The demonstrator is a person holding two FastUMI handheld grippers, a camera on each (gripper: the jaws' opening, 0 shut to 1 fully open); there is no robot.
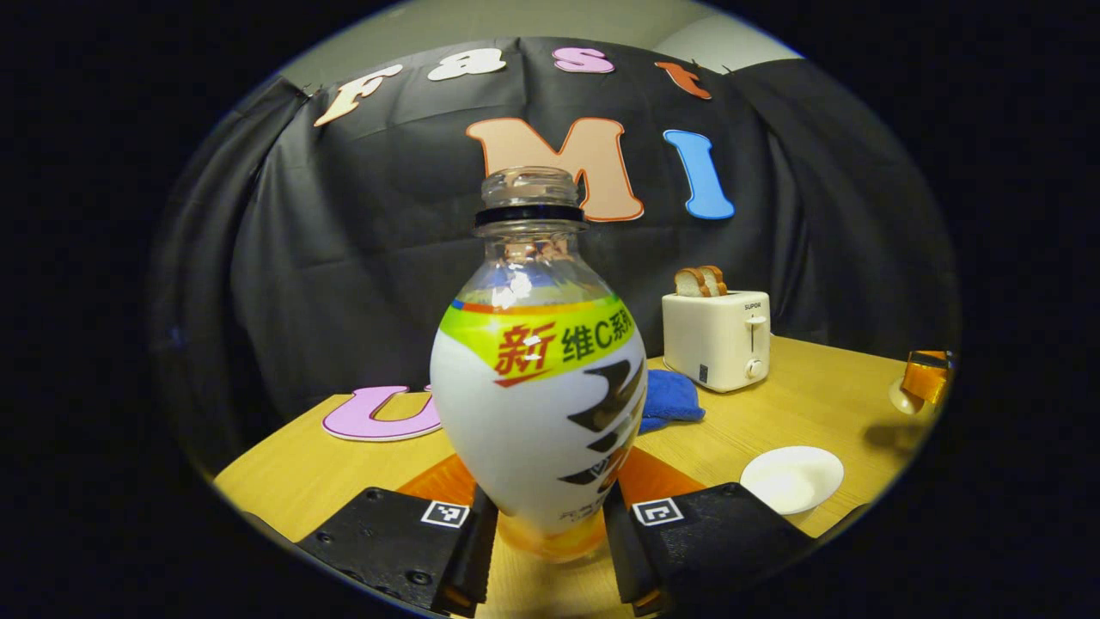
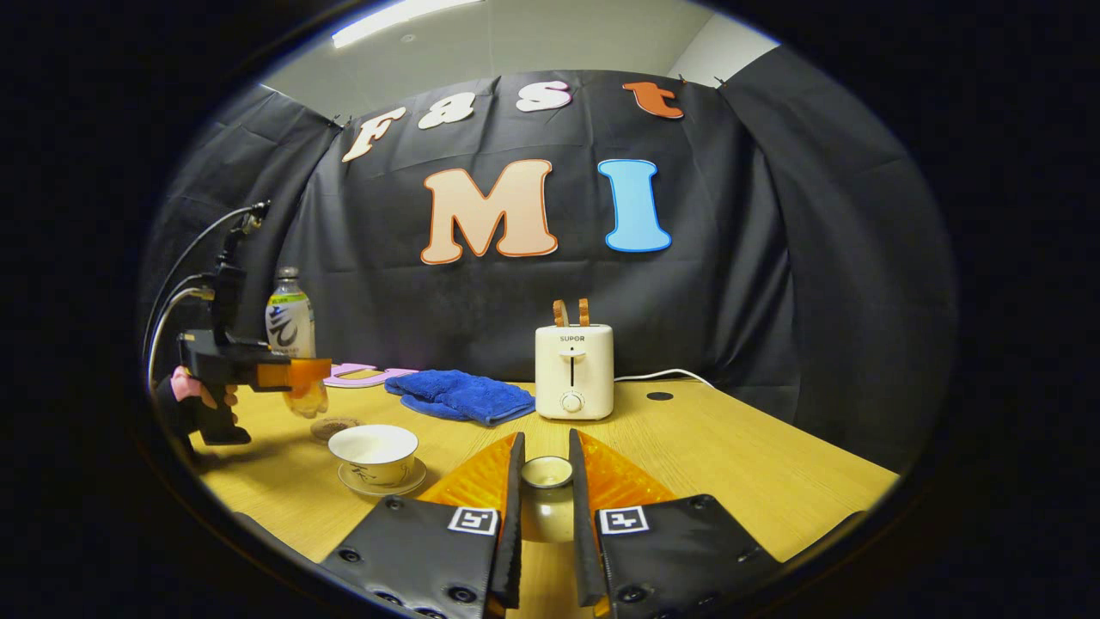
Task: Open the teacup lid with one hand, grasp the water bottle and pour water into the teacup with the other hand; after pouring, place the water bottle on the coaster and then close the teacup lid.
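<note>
My left gripper is shut on the lower body of the water bottle, which stands upright with its cap off. In the right gripper view the same bottle hangs in the left gripper just above a small round coaster. The white teacup sits lidless on its saucer; in the left gripper view the cup lies to the lower right. My right gripper is shut on the teacup lid, held low over the table, and shows far right as the right gripper.
A blue cloth lies behind the cup, and a cream toaster holding two bread slices stands beside it with its cord trailing right. The wooden table stretches to the right. A hand grips the left gripper's handle.
</note>
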